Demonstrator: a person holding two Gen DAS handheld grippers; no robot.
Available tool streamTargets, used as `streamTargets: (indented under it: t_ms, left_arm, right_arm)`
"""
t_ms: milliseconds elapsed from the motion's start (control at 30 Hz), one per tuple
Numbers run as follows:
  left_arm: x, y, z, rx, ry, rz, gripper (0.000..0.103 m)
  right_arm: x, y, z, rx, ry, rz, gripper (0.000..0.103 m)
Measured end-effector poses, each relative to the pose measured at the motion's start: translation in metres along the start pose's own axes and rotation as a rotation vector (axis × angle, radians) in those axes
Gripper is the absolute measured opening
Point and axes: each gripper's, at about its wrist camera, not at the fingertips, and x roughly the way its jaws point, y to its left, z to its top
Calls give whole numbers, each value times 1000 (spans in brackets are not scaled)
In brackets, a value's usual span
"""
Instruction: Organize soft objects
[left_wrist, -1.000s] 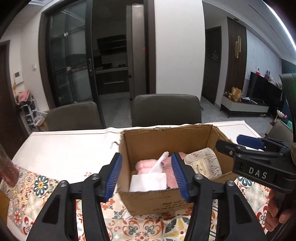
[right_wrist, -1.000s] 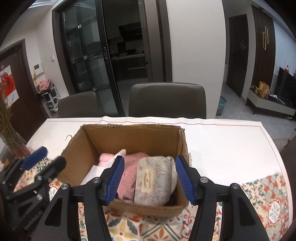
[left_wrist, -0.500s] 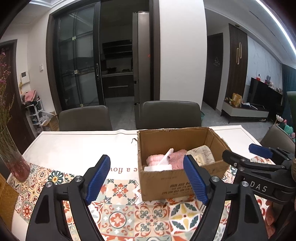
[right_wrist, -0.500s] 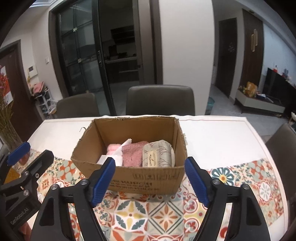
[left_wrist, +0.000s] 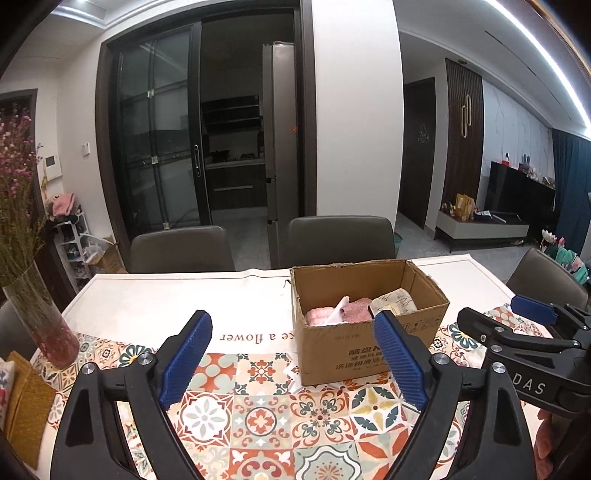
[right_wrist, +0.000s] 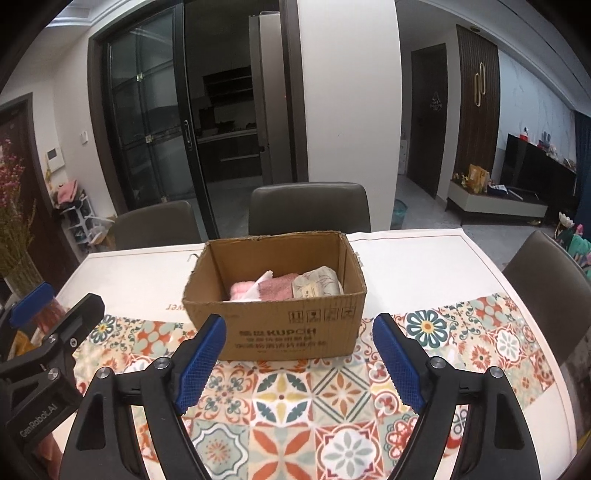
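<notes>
1. Far left: a glass vase (left_wrist: 48, 332) of dried pink flowers stands at the tabletop (right_wrist: 424, 266) edge, well apart from the work area and likely just décor.
2. Left gripper (left_wrist: 291, 356): jaws spread wide with nothing between them, and they have just been opening. It hangs over the patterned runner (left_wrist: 258, 398), short of the box, angled down.
3. Centre: the cardboard box (right_wrist: 291, 328) sits upright on the tabletop, its near wall on the runner and its top open, so it serves as the collecting bin.
4. Inside the box, left to right: a pale pink fluffy piece (right_wrist: 242, 288), a white folded cloth (right_wrist: 260, 284) poking up, a dusty-pink towel (right_wrist: 279, 286), and a cream printed pouch (right_wrist: 319, 284) against the right wall. They are packed side by side, which I take as deliberate, to keep the soft items tidy.
5. Right gripper (right_wrist: 299, 360): jaws also wide and empty, likewise just opened. It faces the box's near wall from a short way off.
6. No soft item shows outside the box, so sorting looks near done.
</notes>
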Motion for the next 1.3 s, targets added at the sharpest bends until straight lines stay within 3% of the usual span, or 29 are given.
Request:
streamTargets:
  t_ms: [500, 1300]
  left_arm:
    - [-75, -23, -11, -10, -64, 57, 95]
    - [-195, -87, -68, -31, -95, 124, 103]
  right_arm:
    - [-64, -21, -20, -9, -49, 66, 82]
    - [-180, -81, -85, -28, -93, 93, 82]
